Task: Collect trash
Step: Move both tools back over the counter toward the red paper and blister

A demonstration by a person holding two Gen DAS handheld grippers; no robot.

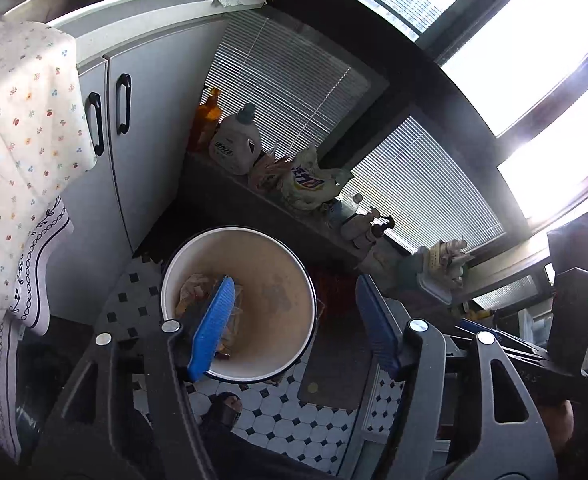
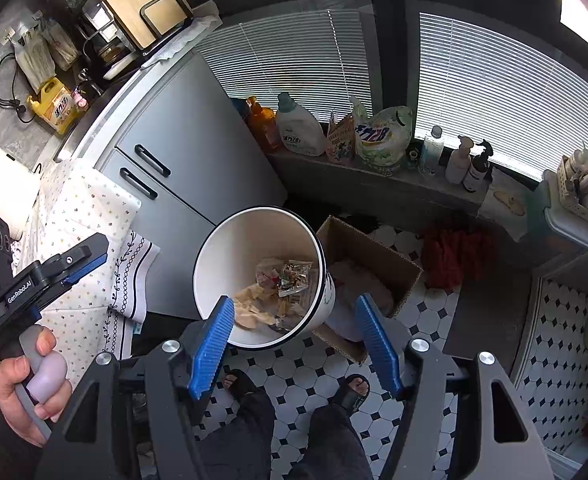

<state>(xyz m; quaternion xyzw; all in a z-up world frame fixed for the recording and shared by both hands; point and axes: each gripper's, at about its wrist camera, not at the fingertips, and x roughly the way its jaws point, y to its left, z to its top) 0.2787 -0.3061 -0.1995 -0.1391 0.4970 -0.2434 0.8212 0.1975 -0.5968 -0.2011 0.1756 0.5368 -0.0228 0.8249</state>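
White bin [image 2: 264, 276]: crumpled trash [image 2: 278, 284] held inside.
Cardboard box [image 2: 367, 272]: touching bin at 3 o'clock.
Left gripper [image 1: 294, 320]: spread, empty, angled down.
Right gripper [image 2: 294, 336]: spread, empty, angled down over bin.

Left claw [image 1: 294, 324] and right claw [image 2: 294, 338] both agape, empty.

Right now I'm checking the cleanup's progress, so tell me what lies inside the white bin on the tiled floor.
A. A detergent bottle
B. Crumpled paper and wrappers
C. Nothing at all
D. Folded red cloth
B: the right wrist view looks into the white bin and shows crumpled paper and wrappers at its bottom.
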